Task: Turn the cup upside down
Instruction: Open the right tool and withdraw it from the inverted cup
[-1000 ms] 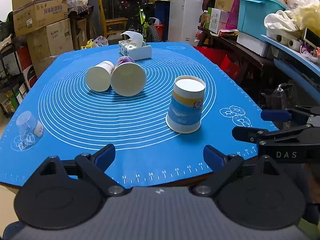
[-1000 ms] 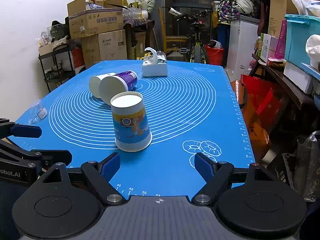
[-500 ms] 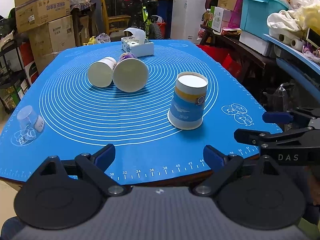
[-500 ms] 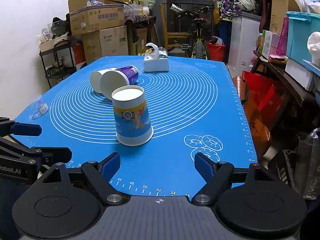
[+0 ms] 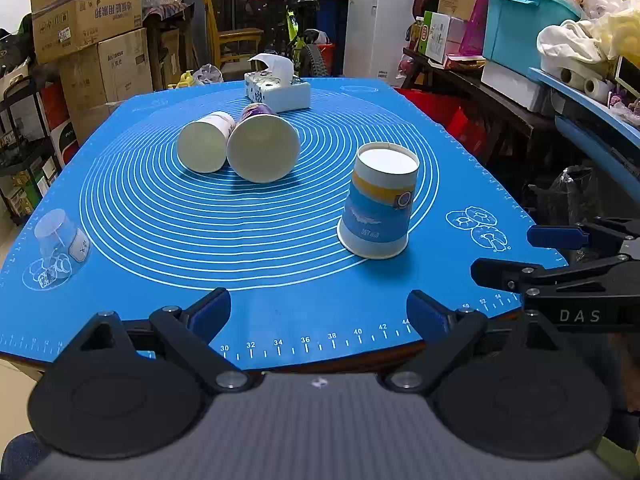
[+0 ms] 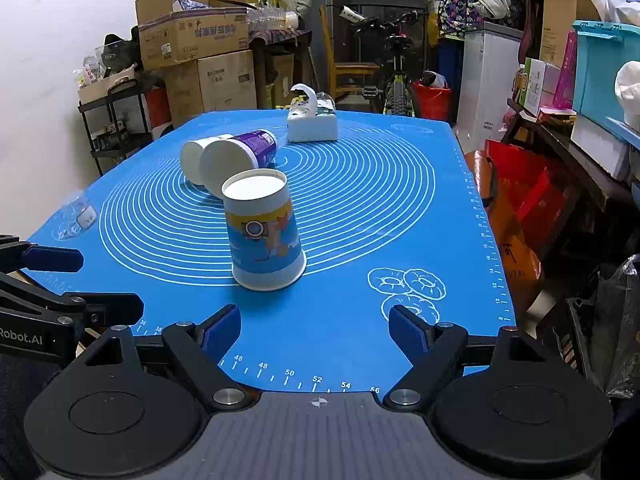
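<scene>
On blue mat (image 5: 280, 248) | one inverted cup (image 5: 378, 200) | two cups lying (image 5: 236, 146)

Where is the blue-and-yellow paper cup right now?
The blue-and-yellow paper cup stands mouth-down on the blue silicone mat, near its front edge, right of centre in the left wrist view, nearer than the two tipped paper cups.

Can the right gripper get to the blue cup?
Probably yes. The right gripper is open, and the blue cup stands just ahead on the mat with nothing between them.

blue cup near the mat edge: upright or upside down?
Upside down. The blue cup stands with its wide rim on the mat and its narrow closed base facing up.
</scene>
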Available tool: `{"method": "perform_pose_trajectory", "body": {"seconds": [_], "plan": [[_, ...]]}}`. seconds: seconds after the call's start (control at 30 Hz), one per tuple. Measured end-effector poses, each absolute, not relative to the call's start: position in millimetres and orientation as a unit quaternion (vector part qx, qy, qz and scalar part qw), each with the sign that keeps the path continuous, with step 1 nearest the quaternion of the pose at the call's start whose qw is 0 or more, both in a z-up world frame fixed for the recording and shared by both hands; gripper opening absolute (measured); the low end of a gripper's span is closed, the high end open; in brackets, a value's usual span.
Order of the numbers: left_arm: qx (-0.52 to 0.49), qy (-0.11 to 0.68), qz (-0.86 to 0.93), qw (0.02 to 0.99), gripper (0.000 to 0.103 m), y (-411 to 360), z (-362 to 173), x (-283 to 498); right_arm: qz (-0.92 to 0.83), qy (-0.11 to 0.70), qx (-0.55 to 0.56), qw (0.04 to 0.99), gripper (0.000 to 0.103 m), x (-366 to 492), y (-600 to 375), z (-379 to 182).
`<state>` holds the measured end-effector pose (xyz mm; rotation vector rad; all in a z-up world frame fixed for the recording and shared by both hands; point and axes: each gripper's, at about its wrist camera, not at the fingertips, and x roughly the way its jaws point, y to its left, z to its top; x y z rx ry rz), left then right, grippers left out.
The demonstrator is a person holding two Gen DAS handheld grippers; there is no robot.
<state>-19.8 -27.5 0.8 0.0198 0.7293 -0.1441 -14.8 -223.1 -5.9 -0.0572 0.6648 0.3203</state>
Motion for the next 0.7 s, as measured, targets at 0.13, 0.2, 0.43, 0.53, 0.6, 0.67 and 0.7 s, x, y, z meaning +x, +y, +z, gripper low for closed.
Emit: {"method": "perform_pose_trajectory", "body": {"seconds": [0.13, 0.2, 0.43, 0.53, 0.6, 0.67, 0.7], "plan": [[0.009, 0.356, -0.070, 0.932, 0.094, -27.4, 0.8, -19.7, 0.156, 0.325, -0.027, 0.932, 0.084, -14.5, -222.9, -6.7], [0.010, 0.357, -0.071, 0.932, 0.094, -27.4, 0.8, -19.7, 0.156, 0.326, -0.027, 0.932, 0.084, -14.4, -223.0, -6.8], [0.010, 0.360, -0.072, 0.930, 0.094, -27.1, -1.7, -18.4, 0.156, 0.324, -0.025, 0.933, 0.084, -14.8, -223.0, -6.7], [0.009, 0.361, -0.073, 0.930, 0.094, -27.5, -1.5, -18.2, 0.156, 0.324, -0.025, 0.933, 0.084, -14.8, -223.0, -6.8], [0.009, 0.361, -0.073, 0.929, 0.094, -27.8, -1.3, -18.1, 0.156, 0.325, -0.024, 0.932, 0.084, -14.4, -223.1, -6.7], [0.009, 0.361, -0.075, 0.929, 0.094, -28.5, -0.9, -18.5, 0.156, 0.325, -0.023, 0.932, 0.084, -14.3, -223.6, -6.6], [0.009, 0.361, -0.074, 0.930, 0.094, -29.1, -0.8, -18.5, 0.156, 0.325, -0.023, 0.932, 0.084, -14.2, -223.5, -6.6]]}}
